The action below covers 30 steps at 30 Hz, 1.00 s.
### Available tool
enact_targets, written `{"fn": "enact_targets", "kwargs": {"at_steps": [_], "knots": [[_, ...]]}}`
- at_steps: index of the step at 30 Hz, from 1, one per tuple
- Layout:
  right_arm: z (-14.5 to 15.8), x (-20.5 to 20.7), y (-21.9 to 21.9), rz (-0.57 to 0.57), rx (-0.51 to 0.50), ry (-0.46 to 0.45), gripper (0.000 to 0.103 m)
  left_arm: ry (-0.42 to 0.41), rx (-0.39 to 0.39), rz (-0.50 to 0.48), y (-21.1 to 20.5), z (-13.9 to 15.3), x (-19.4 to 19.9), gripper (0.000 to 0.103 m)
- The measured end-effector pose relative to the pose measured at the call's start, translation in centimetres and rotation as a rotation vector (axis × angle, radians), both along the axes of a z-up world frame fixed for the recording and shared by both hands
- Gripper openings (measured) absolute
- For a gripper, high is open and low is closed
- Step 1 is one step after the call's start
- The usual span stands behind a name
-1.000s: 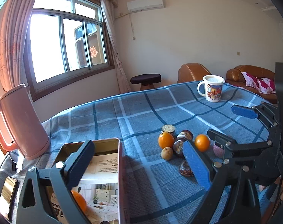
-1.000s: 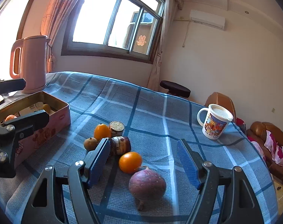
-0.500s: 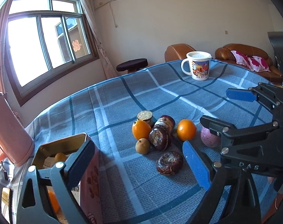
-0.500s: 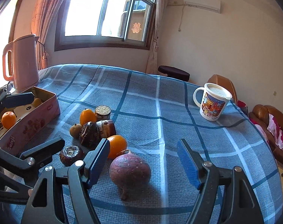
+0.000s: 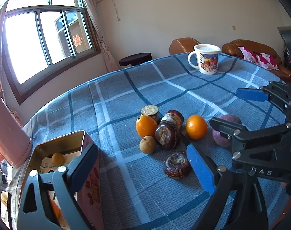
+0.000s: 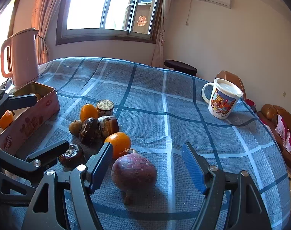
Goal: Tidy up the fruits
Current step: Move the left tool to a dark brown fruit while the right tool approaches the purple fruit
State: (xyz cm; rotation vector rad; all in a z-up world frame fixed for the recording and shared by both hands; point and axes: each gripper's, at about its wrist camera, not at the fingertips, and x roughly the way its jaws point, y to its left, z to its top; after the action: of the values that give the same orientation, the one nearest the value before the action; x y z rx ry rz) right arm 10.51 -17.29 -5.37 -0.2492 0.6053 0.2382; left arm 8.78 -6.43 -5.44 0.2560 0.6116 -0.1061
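Loose fruit lies clustered on the blue checked tablecloth: two oranges (image 5: pixel 146 126) (image 5: pixel 196 126), a small brown fruit (image 5: pixel 147 144), several dark brown round ones (image 5: pixel 167 136) and a purple fruit (image 6: pixel 133 172). My right gripper (image 6: pixel 146 153) is open, low over the cloth. The purple fruit sits between its fingers, nearer the left one, and neither pad touches it. My left gripper (image 5: pixel 141 166) is open and empty, with a dark brown fruit (image 5: pixel 177 164) just ahead of its blue pad. A pink tin box (image 5: pixel 68 143) at the left holds a small brown fruit and an orange.
A pink kettle (image 6: pixel 20 57) stands behind the tin at the table's left edge. A lidded cartoon mug (image 6: pixel 222 99) is at the far right. A small cork-topped jar (image 5: pixel 149 112) stands among the fruit. A stool and brown sofas lie beyond the table.
My left gripper swung right and down, from over the tin to the fruit cluster. My right gripper came closer and lower, so the purple fruit now lies between its fingers.
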Motion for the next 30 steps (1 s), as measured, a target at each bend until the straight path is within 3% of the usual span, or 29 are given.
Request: {"fn": "enact_targets", "kwargs": {"at_steps": [3, 8, 12, 14, 18, 19, 21, 26, 30], "knots": [[-0.5, 0.6, -0.1, 0.013, 0.008, 0.046, 0.074, 0.017, 0.001, -0.006, -0.1, -0.2, 0.3, 0.094], [-1.1, 1.1, 0.3, 0.041, 0.004, 0.095, 0.063, 0.042, 0.008, -0.031, -0.5, -0.5, 0.6, 0.091], [-1.4, 1.4, 0.2, 0.065, 0.028, 0.139, 0.061, 0.089, -0.033, -0.039, 0.1, -0.8, 1.3, 0.087], [-1.6, 1.3, 0.7, 0.083, 0.017, 0.146, 0.053, 0.104, -0.057, -0.043, 0.4, -0.9, 1.5, 0.087], [-1.6, 1.1, 1.0, 0.084, -0.01, 0.135, 0.053, 0.134, -0.105, -0.059, 0.9, -1.1, 1.9, 0.081], [-1.6, 1.2, 0.9, 0.083, -0.005, 0.136, 0.052, 0.134, -0.105, -0.06, 0.8, -1.1, 1.9, 0.078], [-1.4, 1.2, 0.5, 0.077, 0.012, 0.134, 0.052, 0.139, -0.101, -0.074, 0.6, -1.1, 1.8, 0.06], [-1.0, 1.2, -0.4, 0.041, 0.052, 0.118, 0.052, 0.134, -0.078, -0.1, 0.0, -1.1, 1.6, 0.059], [-0.9, 1.2, -0.8, 0.027, 0.075, 0.116, 0.052, 0.146, -0.107, -0.098, 0.4, -1.1, 1.7, 0.063]]}}
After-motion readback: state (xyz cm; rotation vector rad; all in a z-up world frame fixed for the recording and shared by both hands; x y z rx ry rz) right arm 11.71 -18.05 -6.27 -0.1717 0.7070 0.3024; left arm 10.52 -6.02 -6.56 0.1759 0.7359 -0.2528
